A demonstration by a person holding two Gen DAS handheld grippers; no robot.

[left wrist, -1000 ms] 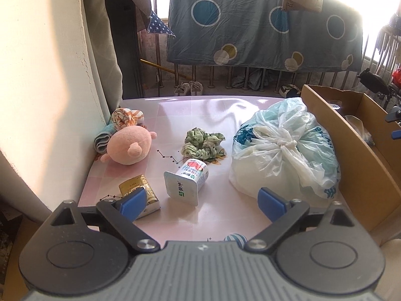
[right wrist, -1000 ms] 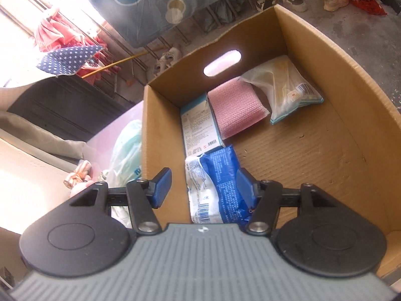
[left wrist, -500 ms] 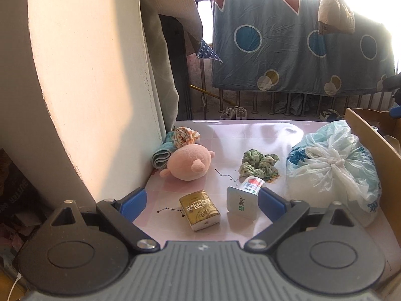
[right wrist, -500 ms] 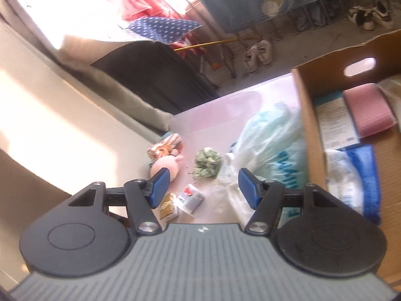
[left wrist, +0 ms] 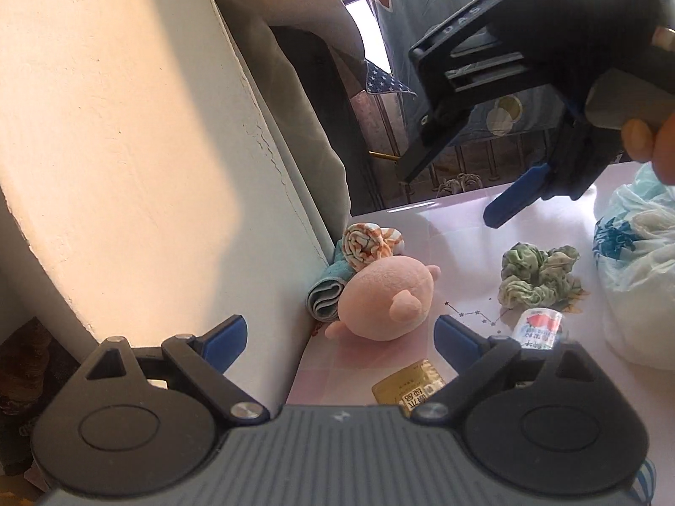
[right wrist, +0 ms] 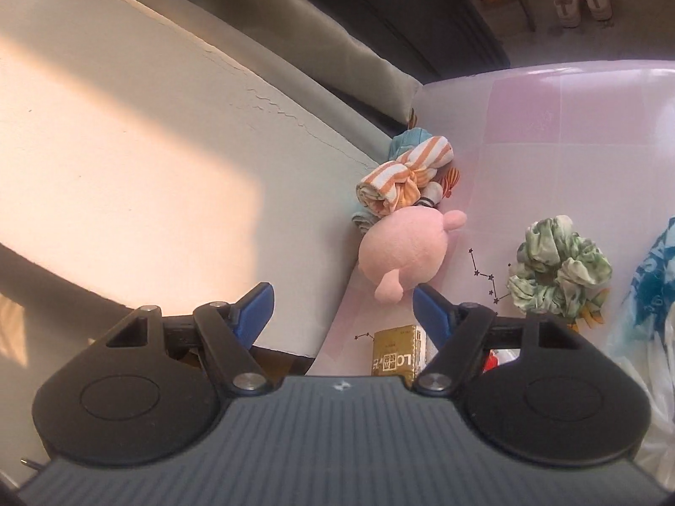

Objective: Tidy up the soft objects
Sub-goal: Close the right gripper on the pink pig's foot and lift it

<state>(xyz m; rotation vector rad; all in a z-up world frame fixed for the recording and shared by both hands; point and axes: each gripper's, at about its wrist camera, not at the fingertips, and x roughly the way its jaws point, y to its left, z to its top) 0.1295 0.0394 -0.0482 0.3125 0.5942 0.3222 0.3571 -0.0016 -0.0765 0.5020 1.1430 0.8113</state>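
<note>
The soft things sit at the left edge of the pink table (right wrist: 548,118), close to the wall (right wrist: 126,147). A pink plush toy (right wrist: 405,253) lies there. A striped rolled cloth (right wrist: 400,181) touches it on the far side, and a blue-grey rolled towel (left wrist: 327,295) is tucked between the toy and the wall. A green scrunchie (right wrist: 557,270) lies apart from them, nearer the middle of the table. A white plastic bag (left wrist: 637,278) sits toward the right edge.

The right gripper (right wrist: 341,308) hangs above the toy with its jaws spread wide and nothing in them. The left gripper (left wrist: 339,337) is low at the near edge, its jaws spread and empty too.

I think the right gripper is about to go for the plush toy. Here is what could go wrong. The toy is round and squishy, so it may pop out if the jaws pinch only its edge. The wall is very close, so one jaw could bump it. The striped cloth touches the toy and might get dragged or unroll. A gold box (right wrist: 396,352) and a small yogurt cup (left wrist: 540,329) are hard things just beside the toy, and they could get knocked off the near edge.
</note>
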